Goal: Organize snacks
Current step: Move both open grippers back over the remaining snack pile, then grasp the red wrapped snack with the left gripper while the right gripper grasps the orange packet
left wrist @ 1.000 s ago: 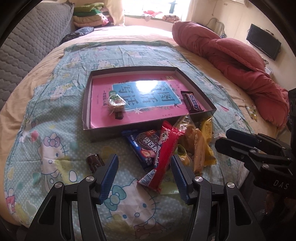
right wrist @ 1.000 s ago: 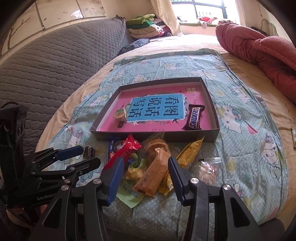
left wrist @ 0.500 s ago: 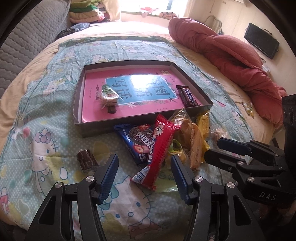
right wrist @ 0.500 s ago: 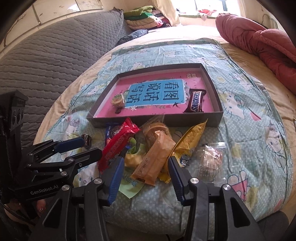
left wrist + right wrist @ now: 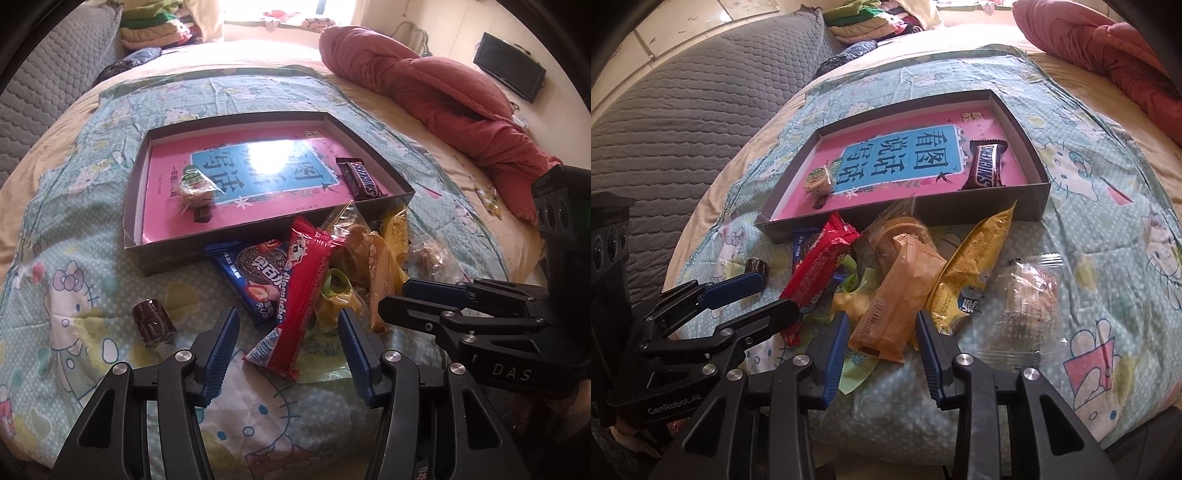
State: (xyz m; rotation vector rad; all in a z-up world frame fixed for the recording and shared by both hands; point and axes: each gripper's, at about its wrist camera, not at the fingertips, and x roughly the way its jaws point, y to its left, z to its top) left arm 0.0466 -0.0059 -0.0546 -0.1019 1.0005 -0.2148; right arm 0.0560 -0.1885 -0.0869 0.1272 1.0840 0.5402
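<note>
A dark tray with a pink sheet inside holds a Snickers bar, a small green-labelled sweet and a dark chocolate piece. In front of it lies a pile of snacks. My left gripper is closing its jaws, with the lower end of the red Alpenliebe packet between the pads, untouched. A blue Oreo packet lies under it. My right gripper is closing around the lower end of the orange packet; its pads sit close beside the packet without pressing.
A yellow packet and a clear-wrapped pastry lie right of the orange one. A brown chocolate roll sits alone at the left. A red quilt lies at the right, a grey padded headboard at the left.
Both grippers have come down closer to the snack pile. The right jaws have narrowed around the orange packet. The left jaws have narrowed slightly around the red packet.
</note>
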